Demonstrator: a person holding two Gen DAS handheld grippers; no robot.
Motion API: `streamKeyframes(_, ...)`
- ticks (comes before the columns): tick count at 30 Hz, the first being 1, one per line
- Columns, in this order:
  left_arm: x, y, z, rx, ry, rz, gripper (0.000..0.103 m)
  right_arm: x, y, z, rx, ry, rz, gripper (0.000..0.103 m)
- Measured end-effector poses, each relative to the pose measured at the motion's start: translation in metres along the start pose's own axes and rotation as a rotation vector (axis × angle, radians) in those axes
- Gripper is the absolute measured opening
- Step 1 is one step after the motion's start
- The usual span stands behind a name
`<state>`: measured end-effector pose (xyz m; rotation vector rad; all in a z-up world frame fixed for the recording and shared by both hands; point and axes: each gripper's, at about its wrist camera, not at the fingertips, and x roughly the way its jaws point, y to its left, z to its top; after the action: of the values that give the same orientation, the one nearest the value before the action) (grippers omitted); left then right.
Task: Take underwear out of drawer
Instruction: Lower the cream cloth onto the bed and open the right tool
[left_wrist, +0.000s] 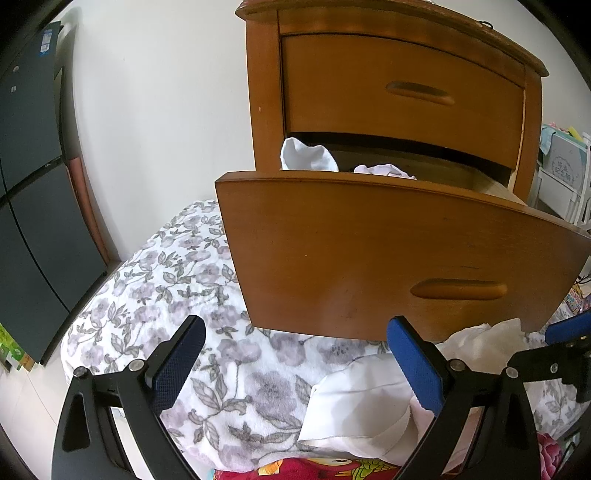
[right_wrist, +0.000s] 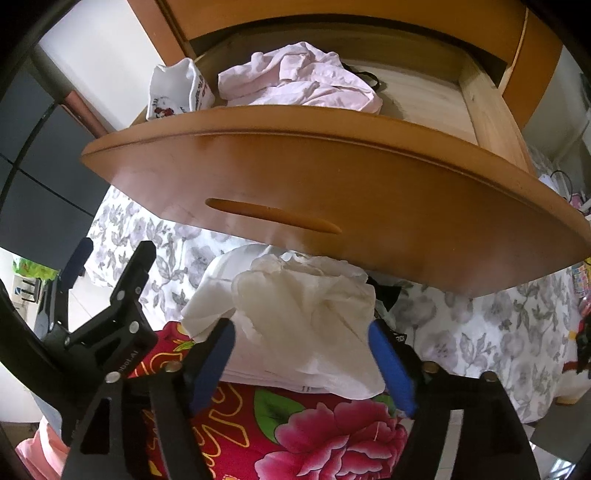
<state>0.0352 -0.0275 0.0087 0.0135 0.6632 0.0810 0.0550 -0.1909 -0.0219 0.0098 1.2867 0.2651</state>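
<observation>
While drawer (right_wrist: 332, 177) front hides cream underwear's (right_wrist: 306, 314) far edge, spread wide and empty: right gripper (right_wrist: 301, 365), left gripper (left_wrist: 295, 354), over floral blanket (left_wrist: 166, 280) beside nightstand (left_wrist: 402, 92)

Both views are evenly lit by soft indoor light, bright on the wall (left_wrist: 155, 110) and without harsh glare. The drawer (right_wrist: 332, 192) front carries a faint sheen and throws a soft shadow onto the bedding (left_wrist: 177, 280) beneath it. Focus is sharp mid-frame. Fisheye distortion bends straight edges, and black vignetting fills the corners.
</observation>
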Motion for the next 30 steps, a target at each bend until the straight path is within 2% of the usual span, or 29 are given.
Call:
streamKeyframes(3,0.0,0.0,-0.001,-0.002,0.003,-0.001,0.099,0.002,-0.001,-0.001,-0.004,0.001,-0.007,0.089)
streamKeyframes(5,0.001,0.0,-0.001,-0.003,0.006,-0.001,0.099,0.002,-0.002,-0.001,-0.006,-0.003,-0.015,0.101)
streamKeyframes(6,0.001,0.001,0.0,-0.004,0.006,-0.001,0.099,0.003,-0.002,-0.001,-0.008,-0.006,-0.021,0.103)
streamKeyframes(19,0.001,0.001,0.0,-0.005,0.006,-0.002,0.099,0.001,-0.008,-0.005,-0.016,-0.034,-0.045,0.103)
streamKeyframes(30,0.002,0.001,0.0,-0.013,0.009,-0.007,0.099,-0.031,-0.003,-0.009,-0.048,-0.143,0.012,0.103)
